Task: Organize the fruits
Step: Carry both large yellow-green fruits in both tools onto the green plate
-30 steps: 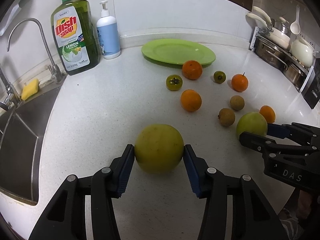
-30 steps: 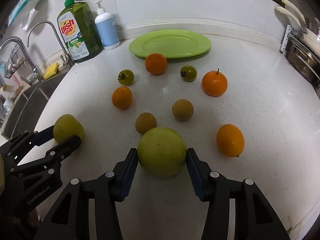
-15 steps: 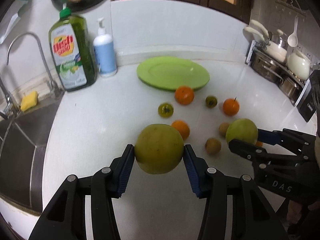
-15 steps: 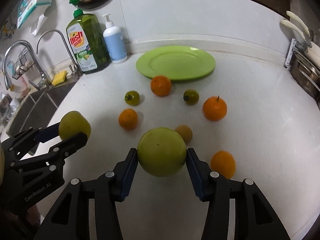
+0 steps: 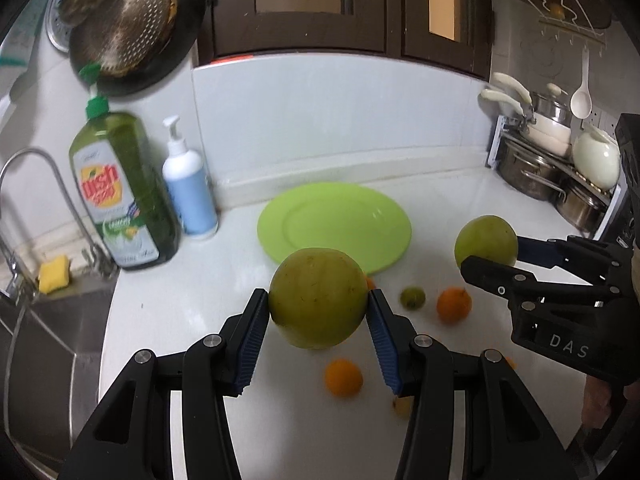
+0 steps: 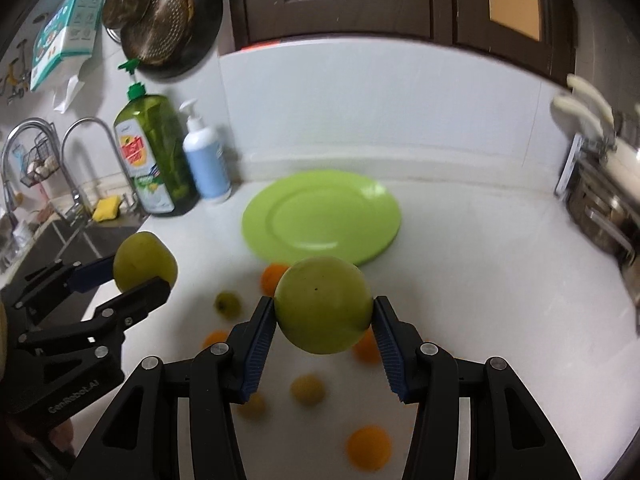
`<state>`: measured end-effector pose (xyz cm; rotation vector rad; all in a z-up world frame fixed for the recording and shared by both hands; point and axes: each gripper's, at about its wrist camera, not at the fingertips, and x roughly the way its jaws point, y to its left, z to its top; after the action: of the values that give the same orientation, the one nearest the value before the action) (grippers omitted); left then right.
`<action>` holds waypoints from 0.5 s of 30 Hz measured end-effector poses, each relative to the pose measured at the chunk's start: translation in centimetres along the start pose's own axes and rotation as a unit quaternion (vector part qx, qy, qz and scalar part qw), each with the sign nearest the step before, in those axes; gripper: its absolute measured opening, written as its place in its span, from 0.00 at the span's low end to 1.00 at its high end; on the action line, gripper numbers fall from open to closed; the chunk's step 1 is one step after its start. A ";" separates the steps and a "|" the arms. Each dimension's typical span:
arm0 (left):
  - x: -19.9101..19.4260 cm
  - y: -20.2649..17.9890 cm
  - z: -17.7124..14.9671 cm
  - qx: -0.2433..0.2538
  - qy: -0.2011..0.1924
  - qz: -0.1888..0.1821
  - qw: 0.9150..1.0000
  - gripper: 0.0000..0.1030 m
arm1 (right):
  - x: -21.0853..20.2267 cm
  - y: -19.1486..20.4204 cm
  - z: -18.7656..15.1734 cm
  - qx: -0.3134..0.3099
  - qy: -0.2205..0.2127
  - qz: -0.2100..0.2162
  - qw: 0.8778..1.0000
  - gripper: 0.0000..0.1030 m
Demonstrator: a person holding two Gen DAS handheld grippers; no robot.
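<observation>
My left gripper is shut on a large yellow-green round fruit, held in the air in front of the green plate. In its own view my right gripper is shut on a similar green fruit, also off the counter. Each gripper shows in the other's view: the right gripper at the right with its fruit, the left gripper at the left with its fruit. Several small oranges, a small green fruit and brownish fruits lie on the white counter below.
A green dish soap bottle and a white-blue pump bottle stand left of the plate by the back wall. The sink with its tap and a yellow sponge is at the left. A rack of pots stands at the right.
Both grippers have lifted their green fruits off the counter and carried them up and forward towards the plate. The small fruits now lie below and behind the held ones.
</observation>
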<state>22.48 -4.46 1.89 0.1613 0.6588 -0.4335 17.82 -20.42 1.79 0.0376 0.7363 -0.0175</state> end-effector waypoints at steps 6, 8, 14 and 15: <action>2.1 -0.2 2.3 0.001 0.001 -0.009 1.000 0.48 | 1.4 -1.5 2.4 -0.006 -0.008 0.005 1.000 0.49; 3.0 -0.1 3.0 -0.001 0.004 -0.011 1.000 0.48 | 2.1 -1.9 3.2 -0.011 -0.009 0.004 1.000 0.49; 6.5 0.1 4.9 0.001 0.025 -0.015 1.000 0.48 | 5.3 -2.8 5.2 -0.018 0.006 0.016 1.000 0.49; 7.0 0.1 5.1 0.002 0.028 -0.016 0.999 0.48 | 6.0 -2.9 5.5 -0.020 0.010 0.018 1.000 0.49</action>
<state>30.30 -8.17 1.52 0.1680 0.7154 -0.4623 25.88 -23.60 1.81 0.0137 0.7563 0.0324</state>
